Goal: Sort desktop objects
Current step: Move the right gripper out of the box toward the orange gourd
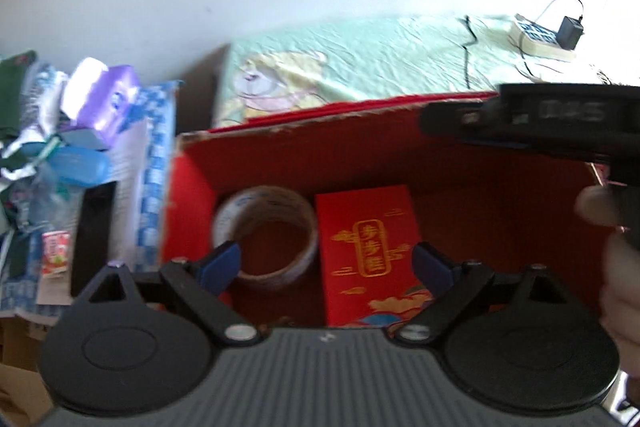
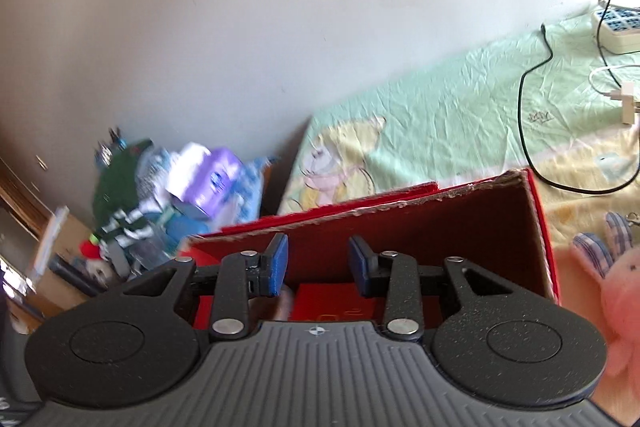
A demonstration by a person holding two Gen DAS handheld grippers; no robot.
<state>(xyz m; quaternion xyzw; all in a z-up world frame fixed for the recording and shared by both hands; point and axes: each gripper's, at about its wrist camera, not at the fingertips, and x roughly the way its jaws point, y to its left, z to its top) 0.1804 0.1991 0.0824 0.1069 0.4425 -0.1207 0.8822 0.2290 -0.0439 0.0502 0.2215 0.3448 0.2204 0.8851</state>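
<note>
Left wrist view: the left gripper (image 1: 326, 261) has its fingers wide apart and empty, above the red box (image 1: 480, 187). Inside the box, a tape roll (image 1: 266, 239) lies at 9 o'clock of a red envelope (image 1: 370, 255).

Right wrist view: the right gripper (image 2: 318, 265) fingers stand moderately apart, empty, over the same red box (image 2: 440, 227); a pink plush toy (image 2: 618, 291) is at 3 o'clock.

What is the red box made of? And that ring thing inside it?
The red box looks like cardboard with a matte red coating: its torn top edge shows brown, fibrous board. The ring seems to be a roll of clear plastic tape, glossy and see-through, probably on a card core.
</note>
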